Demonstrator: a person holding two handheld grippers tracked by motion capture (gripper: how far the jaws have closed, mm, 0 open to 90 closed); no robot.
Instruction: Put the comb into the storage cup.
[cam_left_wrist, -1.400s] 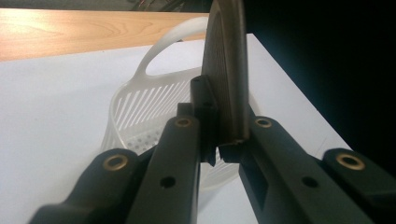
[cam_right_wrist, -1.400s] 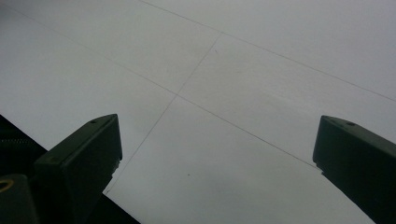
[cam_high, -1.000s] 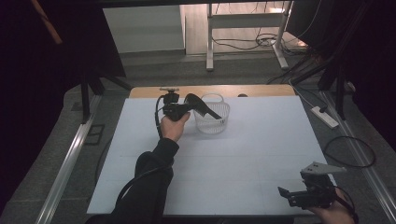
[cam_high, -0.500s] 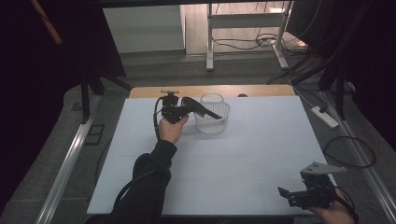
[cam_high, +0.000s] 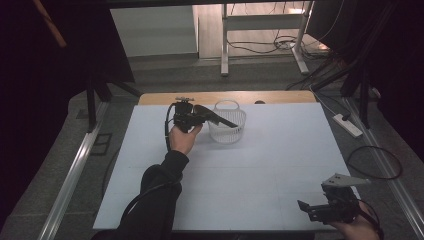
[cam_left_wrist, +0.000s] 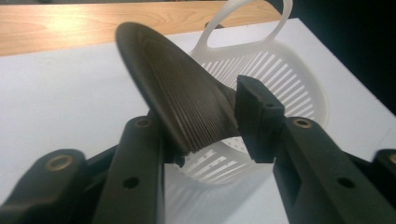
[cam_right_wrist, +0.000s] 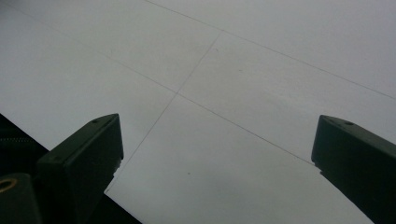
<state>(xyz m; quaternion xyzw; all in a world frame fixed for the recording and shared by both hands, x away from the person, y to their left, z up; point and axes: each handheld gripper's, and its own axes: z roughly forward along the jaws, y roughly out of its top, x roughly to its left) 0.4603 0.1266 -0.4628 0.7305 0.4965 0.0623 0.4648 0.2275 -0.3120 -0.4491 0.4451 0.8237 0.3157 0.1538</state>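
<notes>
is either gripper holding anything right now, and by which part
The left gripper has a dark ribbed curved piece between its fingers by its lower end, above the white basket; the jaws have just been opening, so the hold looks loose. The right gripper holds nothing.

White table sheet (cam_high: 260, 165), wooden edge (cam_high: 280, 97), power strip (cam_high: 346, 125).

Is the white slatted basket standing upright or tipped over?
Upright. In the high view the basket rests on its base on the white table, rim and arched handle upward.
</notes>
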